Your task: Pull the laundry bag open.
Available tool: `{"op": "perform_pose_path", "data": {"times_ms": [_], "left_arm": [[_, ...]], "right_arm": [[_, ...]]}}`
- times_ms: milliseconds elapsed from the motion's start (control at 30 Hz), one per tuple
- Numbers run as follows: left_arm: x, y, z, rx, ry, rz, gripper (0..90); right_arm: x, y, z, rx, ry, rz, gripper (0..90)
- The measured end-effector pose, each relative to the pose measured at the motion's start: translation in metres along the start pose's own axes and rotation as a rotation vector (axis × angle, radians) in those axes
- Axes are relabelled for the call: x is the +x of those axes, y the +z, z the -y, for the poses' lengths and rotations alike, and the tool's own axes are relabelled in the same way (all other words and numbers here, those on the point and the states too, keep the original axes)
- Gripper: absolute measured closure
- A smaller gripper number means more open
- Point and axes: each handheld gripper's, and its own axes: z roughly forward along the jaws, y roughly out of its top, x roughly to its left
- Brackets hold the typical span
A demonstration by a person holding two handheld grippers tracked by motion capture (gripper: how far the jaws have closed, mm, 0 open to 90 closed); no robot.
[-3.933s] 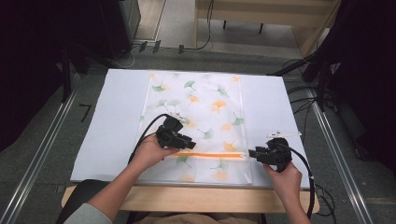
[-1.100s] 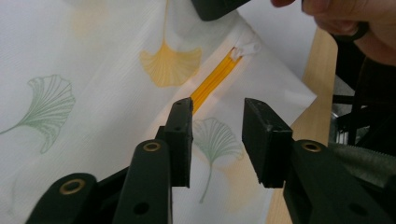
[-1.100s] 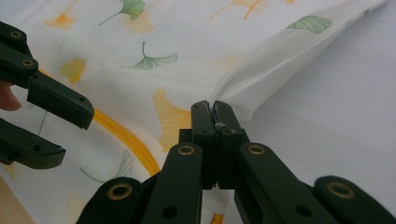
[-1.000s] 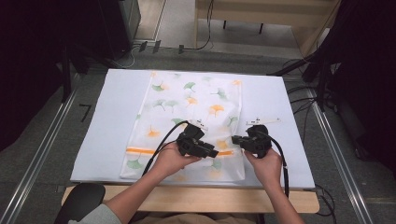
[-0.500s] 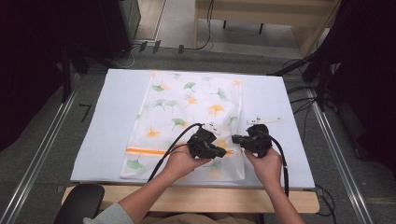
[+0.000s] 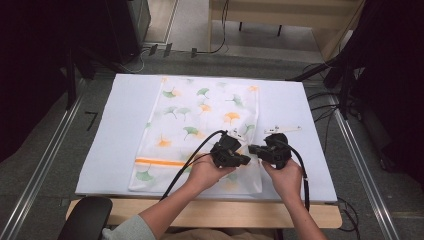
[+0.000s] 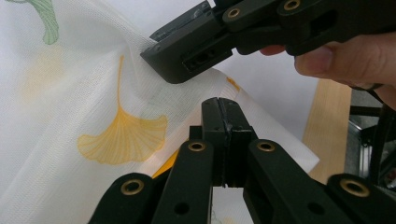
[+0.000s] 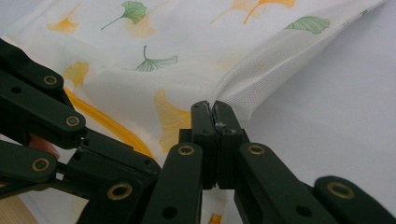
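A white-covered surface [image 6: 125,125] spreads before you, and on it lies a sheer white cloth [image 6: 200,115] printed with green and orange ginkgo leaves and crossed near its near end by an orange stripe [image 6: 160,162]. The cloth runs from the far middle of the surface down to the near edge, its left part flat, its near right part gathered under your hands.

Your left gripper [image 6: 239,159] and your right gripper [image 6: 256,149] meet tip to tip over that near right part of the cloth, just beside each other, each with a black cable trailing back past your wrist.

In the right gripper view, your right gripper's fingers [image 8: 228,122] are closed on a raised fold at the cloth's edge, which rises in a ridge from the pinch toward the far right. In the left gripper view, your left gripper's fingers [image 7: 211,122] have just been closing and now stand pressed together, with the cloth's near corner lying under and around their tips; whether fabric is caught between them cannot be told.
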Motion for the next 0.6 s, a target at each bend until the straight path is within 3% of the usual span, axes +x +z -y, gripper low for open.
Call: {"op": "perform_pose_path", "data": {"times_ms": [167, 333, 600], "left_arm": [[-0.002, 0.003, -0.003, -0.024, -0.006, 0.007, 88.7], [-0.007, 0.006, -0.005, -0.042, 0.029, 0.018, 90.0], [-0.010, 0.011, -0.005, -0.066, 0.056, -0.005, 90.0]], "right_arm": [[-0.001, 0.000, 0.001, -0.001, -0.001, 0.000, 90.0], [-0.001, 0.000, 0.001, 0.001, 0.001, 0.003, 90.0], [-0.001, 0.000, 0.000, -0.003, 0.007, 0.002, 90.0]]}}
